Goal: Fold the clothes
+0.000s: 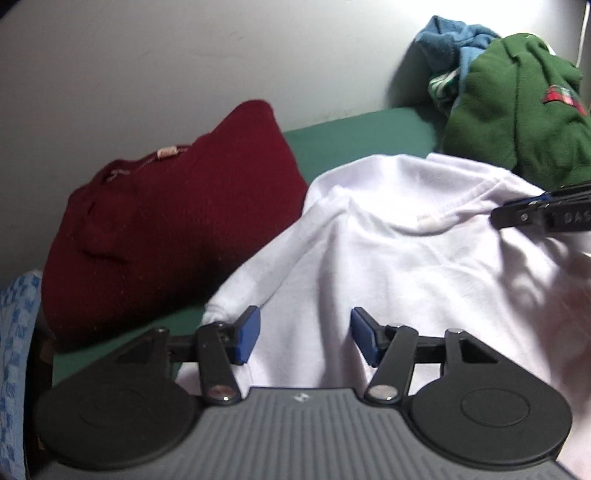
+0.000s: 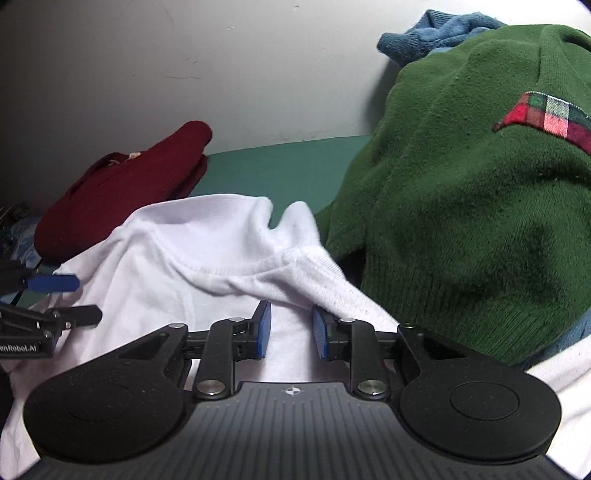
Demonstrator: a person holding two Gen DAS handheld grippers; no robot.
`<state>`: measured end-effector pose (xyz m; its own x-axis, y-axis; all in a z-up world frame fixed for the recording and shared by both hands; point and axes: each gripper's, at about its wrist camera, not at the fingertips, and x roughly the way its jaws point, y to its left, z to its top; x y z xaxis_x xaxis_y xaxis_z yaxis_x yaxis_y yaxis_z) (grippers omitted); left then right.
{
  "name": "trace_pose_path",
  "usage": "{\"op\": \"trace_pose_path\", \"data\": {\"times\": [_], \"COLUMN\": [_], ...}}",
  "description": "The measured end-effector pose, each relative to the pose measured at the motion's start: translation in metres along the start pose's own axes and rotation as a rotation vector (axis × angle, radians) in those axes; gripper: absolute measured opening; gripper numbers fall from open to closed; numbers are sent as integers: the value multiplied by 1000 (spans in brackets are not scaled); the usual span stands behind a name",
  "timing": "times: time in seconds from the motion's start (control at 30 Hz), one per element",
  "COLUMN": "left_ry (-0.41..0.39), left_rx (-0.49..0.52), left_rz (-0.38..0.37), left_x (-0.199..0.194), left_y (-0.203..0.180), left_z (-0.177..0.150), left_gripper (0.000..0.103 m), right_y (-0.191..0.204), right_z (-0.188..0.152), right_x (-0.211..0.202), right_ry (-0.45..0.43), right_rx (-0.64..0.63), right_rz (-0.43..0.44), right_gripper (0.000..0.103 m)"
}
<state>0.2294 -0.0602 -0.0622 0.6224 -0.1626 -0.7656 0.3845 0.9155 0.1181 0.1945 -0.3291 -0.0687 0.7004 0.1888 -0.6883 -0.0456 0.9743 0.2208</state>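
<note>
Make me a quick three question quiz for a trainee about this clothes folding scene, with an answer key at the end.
1. True or false: the left tool is shut on the white garment.
2. Which garment lies folded to the left of the white garment? A) maroon sweater B) green sweater C) blue sweater
3. Fill in: the green sweater carries a ____ trim strip.

Key: 1. False; its jaws stand apart over the fabric. 2. A. 3. Plaid.
</note>
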Motion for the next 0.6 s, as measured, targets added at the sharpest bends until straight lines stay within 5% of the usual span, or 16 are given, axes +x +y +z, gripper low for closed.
{"op": "trace_pose_path", "data": {"times": [0.17,0.23,0.37,0.4,0.5,0.6], "left_ry": [-16,-24,12,4,1,-24], "left_rx": [-70,-54,-122,-119,-126,-139], "left_rz": [20,92,118,126,117,81], "left_x": [1,1,-1,-6,-23,-50], "left_y": [31,41,69,70,71,62], "left_z": [1,4,3,0,-12,-29], "left_gripper": [66,64,61,61,62,62], "right_y": [4,5,17,22,24,-1], "right_z": [-1,-2,-11,-18,-38,-59], "right_x": [4,2,-22,-36,-68,-92], "right_ry": [-45,-50,-94,-118,-129,-103], "right_rx": [-77,-79,-88,-101,-86,9], "right_rz": [-68,-73,-34,-18,24,-10], "right_gripper": [13,13,20,28,72,71]}}
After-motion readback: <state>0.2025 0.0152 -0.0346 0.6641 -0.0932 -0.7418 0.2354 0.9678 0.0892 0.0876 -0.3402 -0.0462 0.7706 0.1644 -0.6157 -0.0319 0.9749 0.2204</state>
